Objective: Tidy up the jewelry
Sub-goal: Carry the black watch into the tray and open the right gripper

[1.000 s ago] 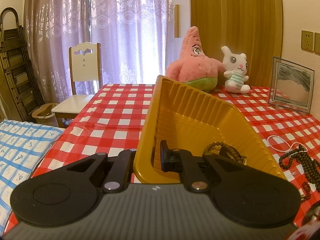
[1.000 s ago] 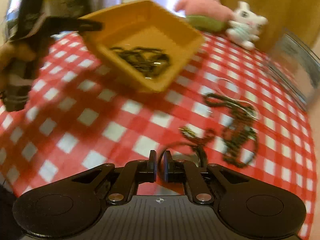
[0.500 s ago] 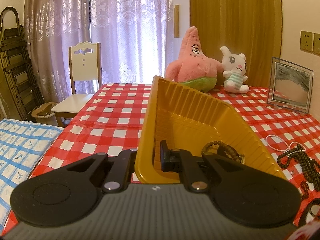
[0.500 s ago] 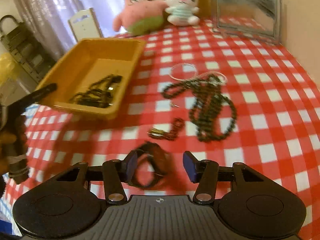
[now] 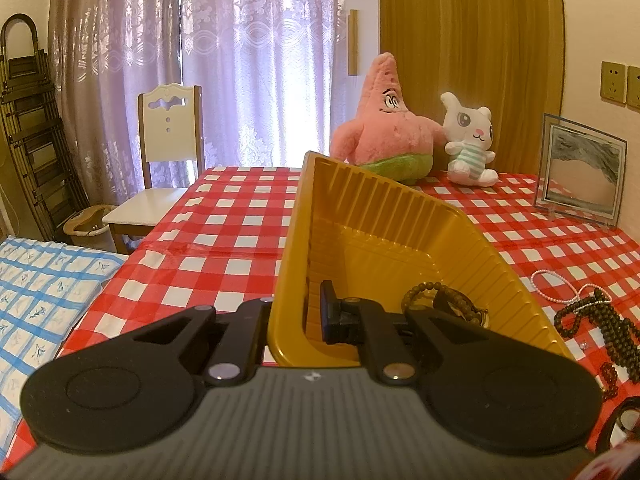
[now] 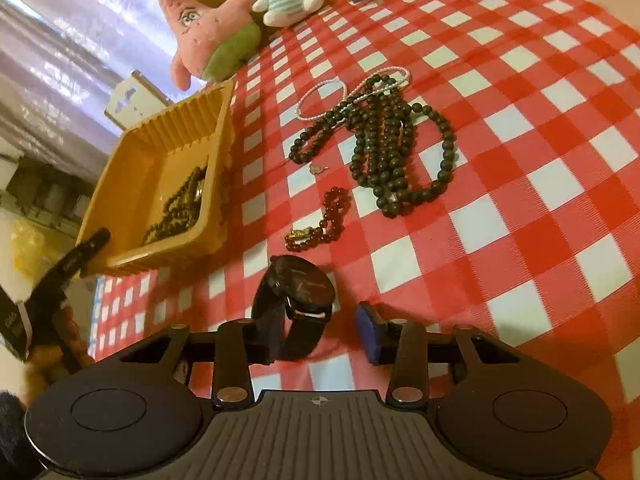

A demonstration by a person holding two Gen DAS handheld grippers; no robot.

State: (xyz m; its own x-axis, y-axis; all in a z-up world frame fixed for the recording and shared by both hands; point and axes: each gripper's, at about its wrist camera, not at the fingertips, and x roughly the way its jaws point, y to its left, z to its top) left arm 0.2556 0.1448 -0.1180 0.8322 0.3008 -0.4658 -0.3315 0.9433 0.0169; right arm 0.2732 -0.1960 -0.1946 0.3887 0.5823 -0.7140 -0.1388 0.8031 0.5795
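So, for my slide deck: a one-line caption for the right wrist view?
Open right gripper around a black watch on the checkered tablecloth, yellow tray and loose bead strands beyond.

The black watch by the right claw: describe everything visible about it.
The black watch has a round dark face with a small crown on its rim, and a wide black band that looks like fabric or rubber. It lies on the red-and-white checked tablecloth, near the yellow tray. It sits between the fingers of the open right claw, against the left finger; the right finger stands clear.
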